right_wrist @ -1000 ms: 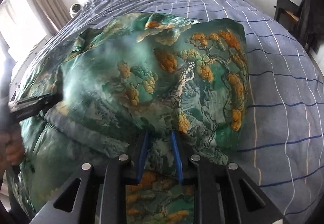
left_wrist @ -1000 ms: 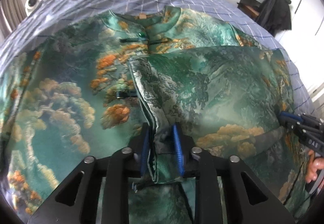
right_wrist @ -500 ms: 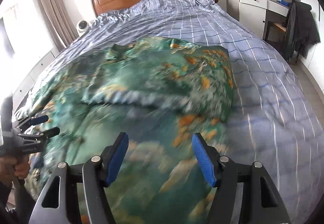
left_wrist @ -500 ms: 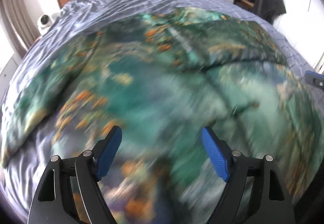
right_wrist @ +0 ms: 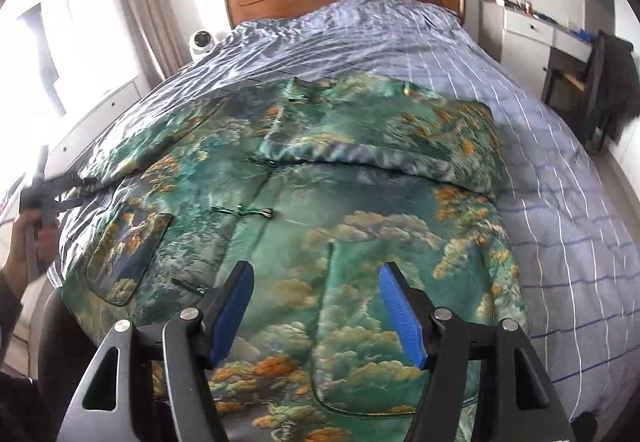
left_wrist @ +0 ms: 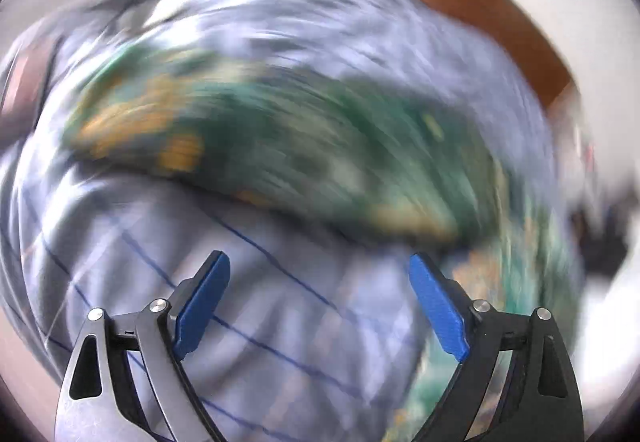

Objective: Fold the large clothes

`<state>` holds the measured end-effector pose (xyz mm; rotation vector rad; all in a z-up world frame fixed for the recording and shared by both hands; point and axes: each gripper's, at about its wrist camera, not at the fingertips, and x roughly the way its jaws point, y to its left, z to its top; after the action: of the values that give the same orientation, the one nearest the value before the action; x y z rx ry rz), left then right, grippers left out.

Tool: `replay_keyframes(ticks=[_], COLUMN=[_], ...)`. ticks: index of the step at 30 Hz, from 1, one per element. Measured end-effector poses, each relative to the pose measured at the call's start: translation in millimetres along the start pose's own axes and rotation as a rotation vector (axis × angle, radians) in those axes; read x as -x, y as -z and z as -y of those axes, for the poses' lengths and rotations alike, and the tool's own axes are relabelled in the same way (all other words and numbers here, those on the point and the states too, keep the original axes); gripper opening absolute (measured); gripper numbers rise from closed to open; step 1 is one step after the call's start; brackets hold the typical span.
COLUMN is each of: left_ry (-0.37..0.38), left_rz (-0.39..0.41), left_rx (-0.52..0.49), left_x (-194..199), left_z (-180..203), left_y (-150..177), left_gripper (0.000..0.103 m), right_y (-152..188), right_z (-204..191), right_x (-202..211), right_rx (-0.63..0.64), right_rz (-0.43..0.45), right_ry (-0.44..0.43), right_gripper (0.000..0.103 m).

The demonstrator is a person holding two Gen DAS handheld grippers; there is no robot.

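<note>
While jacket (right_wrist: 320,202) covers bed (right_wrist: 560,162), chair (right_wrist: 600,82) stands beside.

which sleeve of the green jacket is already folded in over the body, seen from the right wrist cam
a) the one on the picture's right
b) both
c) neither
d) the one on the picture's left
a: in the right wrist view the sleeve on the picture's right lies folded across the green jacket chest, while the other sleeve is spread out over the bedspread toward the left gripper.

Bed (right_wrist: 560,146) with blue checked cover, green jacket (right_wrist: 320,210) spread flat
</note>
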<state>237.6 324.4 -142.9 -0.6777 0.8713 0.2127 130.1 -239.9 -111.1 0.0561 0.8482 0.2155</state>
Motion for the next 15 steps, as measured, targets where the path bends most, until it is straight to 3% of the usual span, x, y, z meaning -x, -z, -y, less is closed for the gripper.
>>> replay_keyframes(ticks=[1,4,8,9,10,11,12,13,15], left_ry=[0.019,0.031,-0.003,-0.028,-0.046,-0.081,-0.108,-0.118,-0.187], left_rz=[0.008,0.013,0.064,0.080,0.090,0.089,0.085,0.085,0.126], left_rx=[0.124,0.325,0.378,0.364,0.344,0.312,0.275,0.246,0.155], left_x=[-4.8,-24.3,-31.4,-32.4,-30.3,-32.0,-33.5,-33.7,-19.7], left_z=[-26.0,-65.7,-73.1,-68.7,-66.5,-59.4,-52.0,-47.6,-27.6], left_y=[-13.7,-32.7,-43.9,-47.1,-48.5,-50.7,-52.3,-53.3,-52.7], left_gripper=[0.095,0.095,0.094,0.085,0.061,0.047,0.020,0.010,0.008], right_y=[-1.4,-1.6,2.8,4.5,7.1,8.8,11.0,12.9,15.2], right_z=[-6.0,-19.7,-34.1,-37.1,-40.7,-43.2,-45.6,-47.2,-48.6], right_x=[0.5,0.8,-3.8,-4.5,-5.3,-5.6,-5.4,-5.1,-3.4], right_rx=[0.015,0.040,0.048,0.048,0.049,0.051,0.053,0.055,0.057], right_rz=[0.004,0.006,-0.020,-0.026,-0.035,-0.039,-0.043,-0.047,-0.048], right_ry=[-0.001,-0.019,-0.056,-0.063,-0.076,-0.081,-0.085,-0.090,-0.095], right_gripper=[0.067,0.067,0.067,0.067,0.067,0.067,0.067,0.067,0.067])
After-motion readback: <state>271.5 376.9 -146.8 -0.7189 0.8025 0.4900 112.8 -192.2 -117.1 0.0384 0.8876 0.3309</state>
